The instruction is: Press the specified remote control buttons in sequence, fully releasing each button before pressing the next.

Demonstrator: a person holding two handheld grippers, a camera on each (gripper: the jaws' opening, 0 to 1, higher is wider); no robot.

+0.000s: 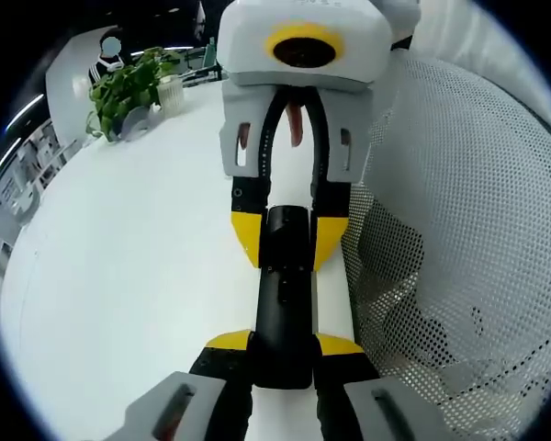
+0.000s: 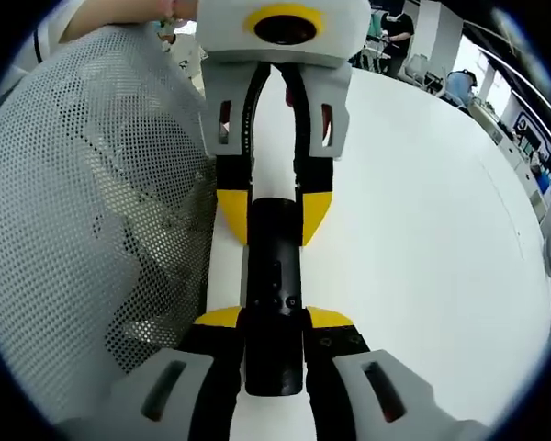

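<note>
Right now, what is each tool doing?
Left tool: shut on one end of the black remote.
Right tool: shut on the remote's other end.

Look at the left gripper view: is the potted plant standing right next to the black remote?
No. The potted plant stands far off on the white table, while the black remote lies between both grippers' yellow-tipped jaws.

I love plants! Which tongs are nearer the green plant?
The right tongs, gripping the remote at its far end in the left gripper view. The plant stands beyond them; the left tongs hold the near end.
</note>
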